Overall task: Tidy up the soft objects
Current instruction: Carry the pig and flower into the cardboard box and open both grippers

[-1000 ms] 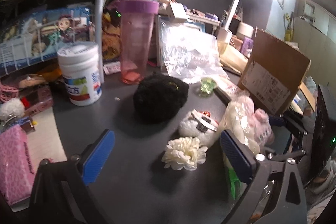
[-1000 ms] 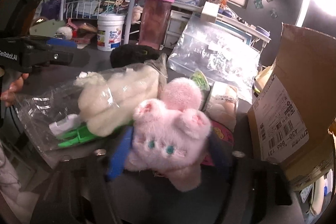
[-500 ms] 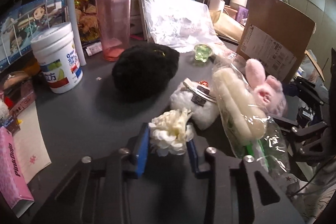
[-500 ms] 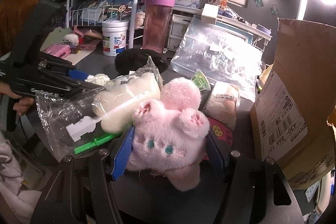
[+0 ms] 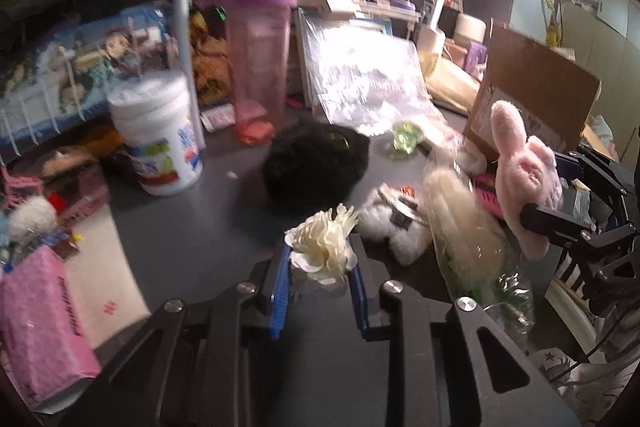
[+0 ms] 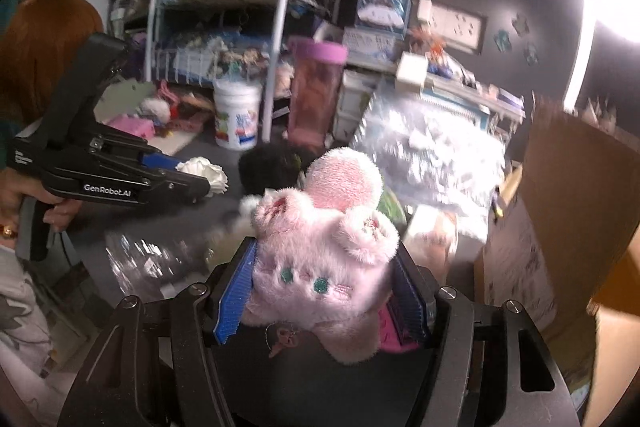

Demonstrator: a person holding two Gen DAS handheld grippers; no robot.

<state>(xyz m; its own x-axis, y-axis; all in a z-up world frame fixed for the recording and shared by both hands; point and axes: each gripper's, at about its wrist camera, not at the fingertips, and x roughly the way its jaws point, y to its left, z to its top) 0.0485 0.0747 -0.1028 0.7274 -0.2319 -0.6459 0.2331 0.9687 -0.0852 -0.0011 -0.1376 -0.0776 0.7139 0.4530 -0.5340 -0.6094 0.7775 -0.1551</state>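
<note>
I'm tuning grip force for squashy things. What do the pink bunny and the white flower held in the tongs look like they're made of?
Pink bunny: plush fabric with a fuzzy matte pile and stitched teal eyes, probably stuffed, since it bulges between the right tongs. White flower: layered cream petals, matte, likely cloth or foam; too blurred to tell which. The left tongs pinch it.

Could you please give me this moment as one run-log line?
left gripper: shut on cream flower | right gripper: shut on pink plush bunny | both lifted off desk
</note>
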